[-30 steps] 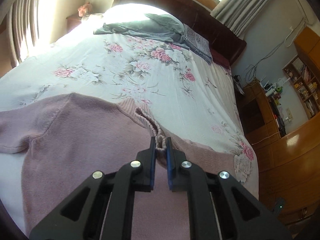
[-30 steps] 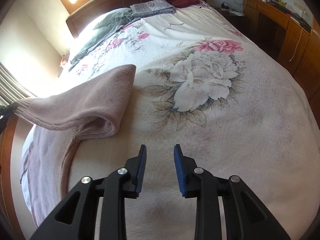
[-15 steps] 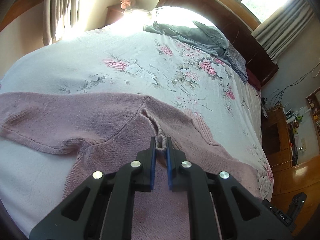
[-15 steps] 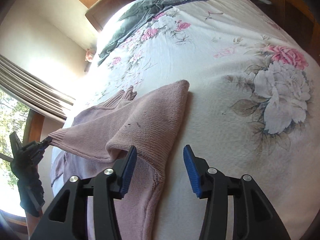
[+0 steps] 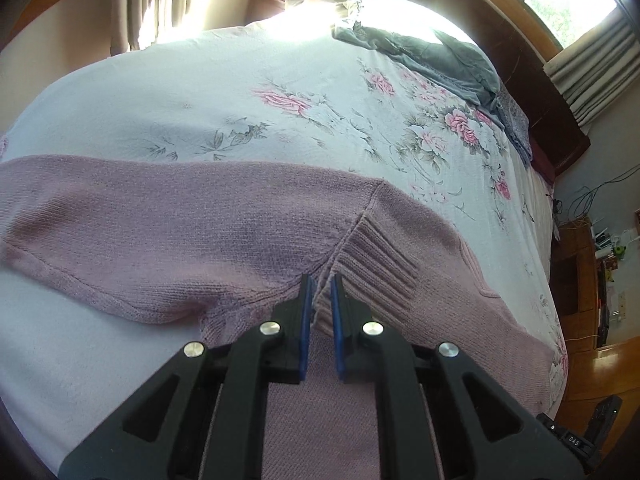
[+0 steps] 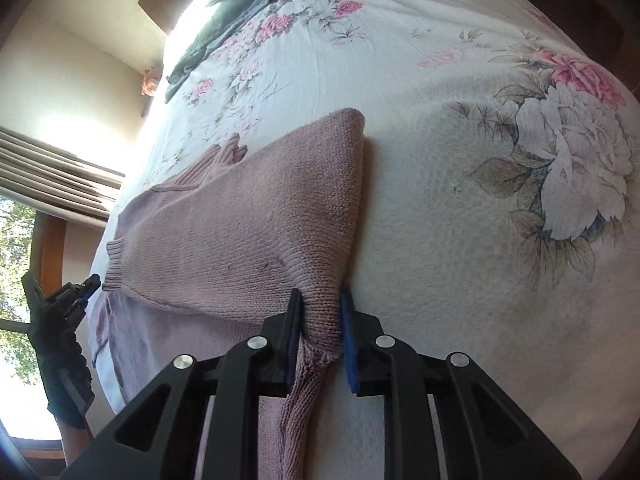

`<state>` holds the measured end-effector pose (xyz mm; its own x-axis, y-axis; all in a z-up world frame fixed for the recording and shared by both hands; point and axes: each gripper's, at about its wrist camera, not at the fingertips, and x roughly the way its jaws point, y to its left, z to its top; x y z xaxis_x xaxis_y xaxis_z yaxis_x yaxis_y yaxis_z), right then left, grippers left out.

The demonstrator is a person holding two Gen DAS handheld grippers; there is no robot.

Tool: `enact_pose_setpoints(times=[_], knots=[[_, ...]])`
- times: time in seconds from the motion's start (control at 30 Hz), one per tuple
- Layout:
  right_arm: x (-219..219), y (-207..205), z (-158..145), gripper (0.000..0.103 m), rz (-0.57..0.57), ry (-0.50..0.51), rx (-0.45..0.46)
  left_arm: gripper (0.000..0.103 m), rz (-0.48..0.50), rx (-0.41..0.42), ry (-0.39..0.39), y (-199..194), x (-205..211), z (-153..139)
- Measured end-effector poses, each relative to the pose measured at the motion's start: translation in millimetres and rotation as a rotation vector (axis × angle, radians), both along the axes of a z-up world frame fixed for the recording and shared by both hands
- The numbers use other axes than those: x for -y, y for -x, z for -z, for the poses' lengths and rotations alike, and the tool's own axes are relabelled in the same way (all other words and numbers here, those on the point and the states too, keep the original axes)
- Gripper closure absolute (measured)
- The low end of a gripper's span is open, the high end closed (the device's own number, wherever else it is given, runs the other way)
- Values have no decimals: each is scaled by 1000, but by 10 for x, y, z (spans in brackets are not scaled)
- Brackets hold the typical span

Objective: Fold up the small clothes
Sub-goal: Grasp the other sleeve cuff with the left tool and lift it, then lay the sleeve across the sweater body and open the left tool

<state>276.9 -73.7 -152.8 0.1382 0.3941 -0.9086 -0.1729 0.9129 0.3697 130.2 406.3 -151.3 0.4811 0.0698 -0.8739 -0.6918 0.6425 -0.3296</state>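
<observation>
On the flowered bedspread [image 5: 248,92] lies a pink knitted sweater [image 5: 192,240], one sleeve folded across its body. At the ribbed cuff [image 5: 372,264], the left gripper [image 5: 319,286] has its fingers narrowed with a thin pinch of knit between the blue pads. By the sweater's side fold nearest the camera, the right gripper [image 6: 320,306] straddles a bunched edge [image 6: 320,320], its fingers set a little wider; whether they press the fabric cannot be told. Grey bedding [image 5: 436,60] sits by the dark headboard [image 5: 500,52].
</observation>
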Motion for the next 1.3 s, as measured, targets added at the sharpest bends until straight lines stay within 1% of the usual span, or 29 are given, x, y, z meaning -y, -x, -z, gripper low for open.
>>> enact_pose_setpoints(times=[0.03,0.07,0.1,0.13,0.2,0.23,0.3,0.37,0.47,0.5,0.53,0.6,0.7,0.73,0.77,0.8,0.83,0.87,0.9,1.0,1.13,1.2,1.3], knots=[[-28,24,-100,79,-10,28,34,97,-3,21,-33,34,18,-110],[-55,61,-218,79,-18,51,80,96,3,48,-58,55,51,-224],[-98,92,-331,79,-33,58,126,92,18,74,-70,62,104,-329],[-164,109,-433,78,-54,57,159,87,42,93,-69,42,170,-405],[-310,126,-542,77,-88,54,184,81,114,100,-45,-55,323,-447],[-376,127,-541,75,-99,47,180,81,142,86,-33,-116,398,-418],[-477,111,-445,75,-110,59,148,80,180,46,-12,-211,508,-279],[-574,103,-279,75,-114,80,117,79,194,-4,11,-255,552,-52],[-596,126,15,75,-110,121,65,79,178,-80,65,-290,487,332],[-597,130,89,75,-111,129,68,81,171,-97,82,-288,455,450],[-587,141,133,75,-114,132,75,82,164,-89,101,-271,403,545],[-574,141,153,75,-101,122,76,82,154,-63,129,-240,346,594],[-582,135,80,75,-88,123,74,85,165,-53,137,-196,327,512],[-603,163,16,74,-86,123,86,83,166,-50,133,-158,332,454],[-623,210,-64,70,-92,117,103,80,167,-36,126,-100,321,381],[-650,271,-148,68,-102,106,120,68,168,-14,115,-20,305,298],[-696,348,-232,63,-117,92,138,56,166,3,96,77,277,223],[-750,437,-303,57,-139,81,152,51,161,12,77,187,232,159],[-811,530,-359,56,-162,79,164,47,154,18,68,312,160,116],[-1010,829,-417,52,-224,87,183,46,91,12,69,779,-164,88],[-1260,1193,-324,51,-280,91,170,45,-50,-29,53,1500,-709,165],[-1368,1351,-265,51,-297,92,164,45,-123,-38,67,1878,-979,218],[-1523,1558,-164,51,-315,71,143,45,-233,-18,104,2411,-1330,280]])
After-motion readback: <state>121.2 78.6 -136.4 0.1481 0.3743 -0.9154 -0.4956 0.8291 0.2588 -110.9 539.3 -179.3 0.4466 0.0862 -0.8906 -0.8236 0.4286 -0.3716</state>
